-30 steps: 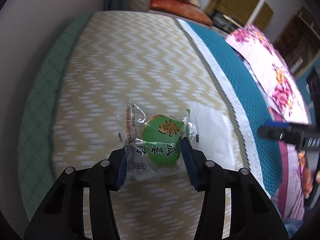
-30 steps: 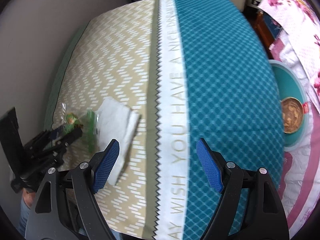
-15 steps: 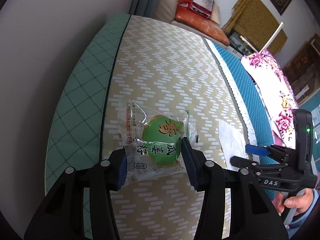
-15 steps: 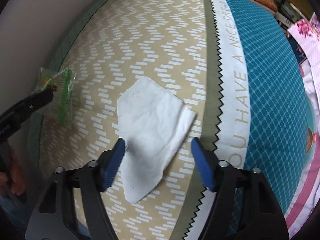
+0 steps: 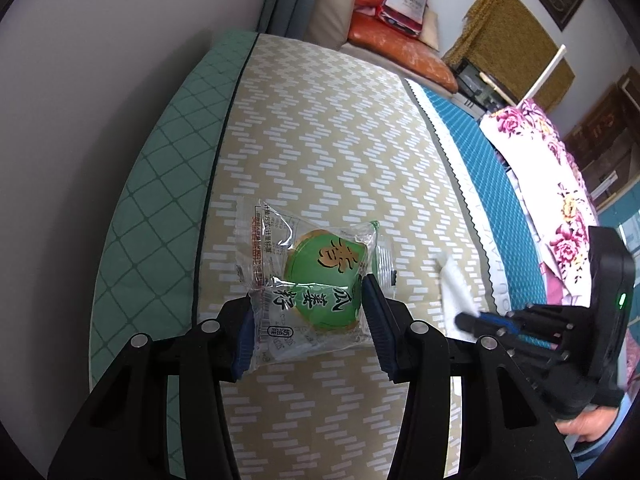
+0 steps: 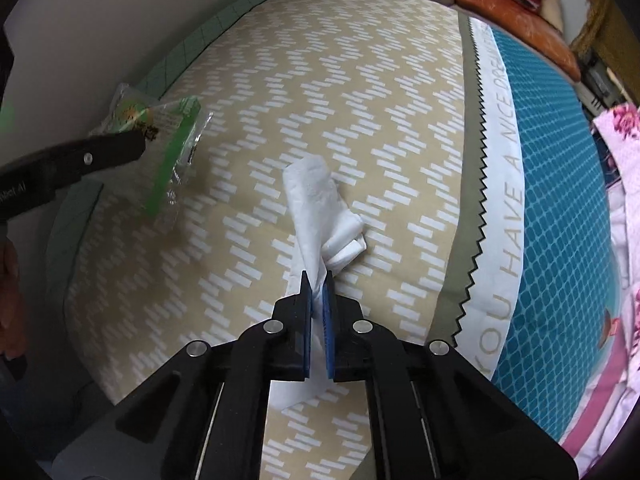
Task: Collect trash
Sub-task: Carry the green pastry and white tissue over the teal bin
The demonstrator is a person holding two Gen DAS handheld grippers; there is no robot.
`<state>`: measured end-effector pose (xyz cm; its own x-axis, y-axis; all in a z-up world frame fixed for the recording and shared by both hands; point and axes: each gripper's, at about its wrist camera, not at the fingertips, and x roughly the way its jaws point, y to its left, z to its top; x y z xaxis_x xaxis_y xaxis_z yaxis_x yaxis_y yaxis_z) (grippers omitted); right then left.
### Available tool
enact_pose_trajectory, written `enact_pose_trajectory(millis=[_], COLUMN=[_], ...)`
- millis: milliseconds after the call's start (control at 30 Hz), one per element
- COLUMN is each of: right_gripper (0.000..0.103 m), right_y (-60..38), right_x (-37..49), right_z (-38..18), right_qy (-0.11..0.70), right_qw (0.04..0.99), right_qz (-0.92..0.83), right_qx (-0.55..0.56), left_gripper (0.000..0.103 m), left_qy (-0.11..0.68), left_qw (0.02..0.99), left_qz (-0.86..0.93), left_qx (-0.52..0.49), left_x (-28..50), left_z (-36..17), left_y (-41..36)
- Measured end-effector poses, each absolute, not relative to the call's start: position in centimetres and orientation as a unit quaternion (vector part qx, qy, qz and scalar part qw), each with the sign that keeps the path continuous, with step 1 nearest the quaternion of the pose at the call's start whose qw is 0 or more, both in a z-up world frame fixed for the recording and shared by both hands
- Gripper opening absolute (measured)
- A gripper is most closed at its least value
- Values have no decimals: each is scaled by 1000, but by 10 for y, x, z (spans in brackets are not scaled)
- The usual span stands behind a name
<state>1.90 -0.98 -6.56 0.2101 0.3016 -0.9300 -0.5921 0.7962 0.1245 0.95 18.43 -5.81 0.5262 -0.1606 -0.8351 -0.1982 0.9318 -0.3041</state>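
Pickup step: right gripper (image 6: 317, 280) pinched tight on white tissue (image 6: 320, 200), frame centre; left gripper (image 5: 308, 312) clamping snack wrapper (image 5: 308, 276). Next: probably lift, find bin.

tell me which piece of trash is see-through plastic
The snack wrapper in the left gripper: clear film with green print. The tissue in the right gripper is opaque white.

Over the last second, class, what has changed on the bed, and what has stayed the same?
The right claw swung left from the teal side to the white tissue, closed on it from wide open, and bunched the flat sheet up. The left claw kept its grip on the green snack packet, carrying it left toward the green quilted edge.
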Motion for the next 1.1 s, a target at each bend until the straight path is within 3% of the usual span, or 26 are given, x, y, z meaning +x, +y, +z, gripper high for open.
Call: enact_pose_trajectory(millis=[267, 600, 1100], right_gripper=[5, 5, 5], right_y=[-79, -197, -333], right_x=[42, 57, 111], right_z=[-23, 21, 1], right_qy=[542, 503, 461], right_qw=[804, 841, 866], right_qz=[243, 182, 106], right_qx=[-18, 83, 164], left_gripper=[49, 49, 49], left_qy=[487, 490, 501], left_qw=[861, 862, 847], left_qz=[-27, -106, -176], left_qx=[-148, -74, 23], left_x=[32, 79, 128], left_z=[-42, -25, -22], left_y=[141, 33, -113])
